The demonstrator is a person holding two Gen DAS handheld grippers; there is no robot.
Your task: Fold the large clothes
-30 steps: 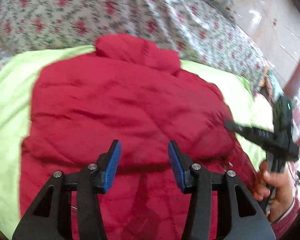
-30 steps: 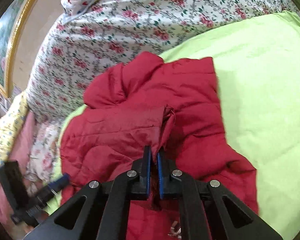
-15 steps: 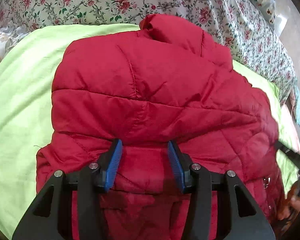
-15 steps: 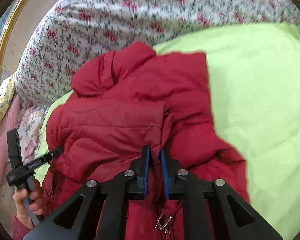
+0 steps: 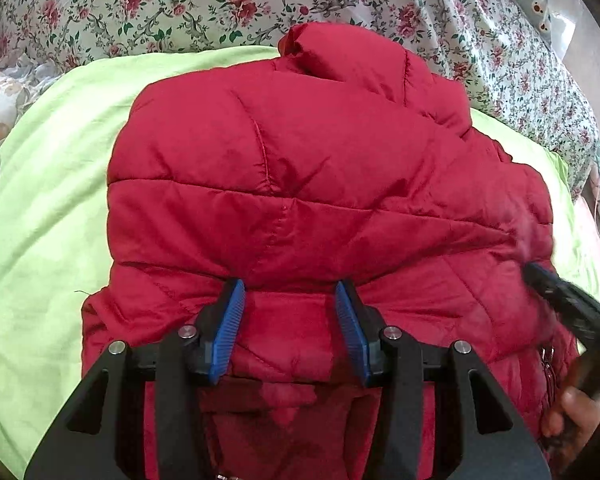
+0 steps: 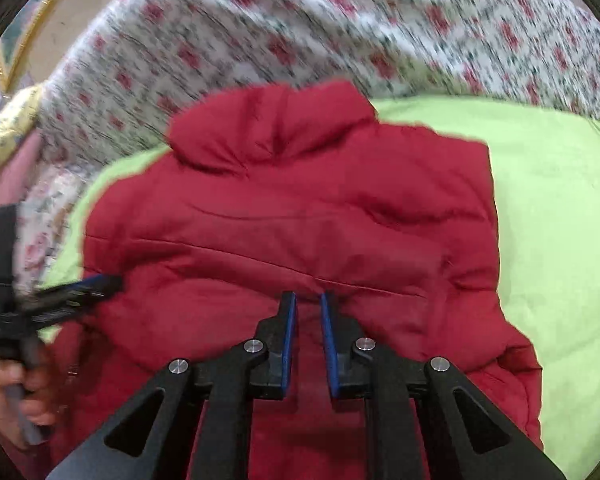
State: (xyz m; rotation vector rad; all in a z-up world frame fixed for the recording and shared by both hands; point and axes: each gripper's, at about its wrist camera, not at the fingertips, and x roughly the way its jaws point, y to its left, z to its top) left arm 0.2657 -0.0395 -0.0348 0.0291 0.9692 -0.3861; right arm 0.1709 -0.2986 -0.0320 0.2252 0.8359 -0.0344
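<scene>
A red padded jacket (image 5: 300,160) lies on a lime-green sheet (image 5: 40,200), its collar (image 5: 340,56) at the far end. My left gripper (image 5: 290,292) is at the near fold edge, its blue pads set apart with a thick bulge of jacket pinched between them. In the right wrist view the same jacket (image 6: 300,208) fills the middle. There my right gripper (image 6: 307,298) has its jaws closing to a narrow gap on a thin ridge of red fabric. Each view shows the other gripper at its edge: the right gripper (image 5: 560,296) and the left gripper (image 6: 80,288).
A floral bedcover (image 5: 180,0) rises behind the green sheet (image 6: 560,220). A metal zip pull (image 5: 548,360) hangs at the jacket's right side. A person's hand (image 6: 24,396) grips the left tool. A gold picture frame (image 6: 32,32) stands at the far left.
The left gripper came closer to the jacket and down. The right gripper swung sideways and rolled; the raised flap before it now lies flat and the jacket looks smooth.
</scene>
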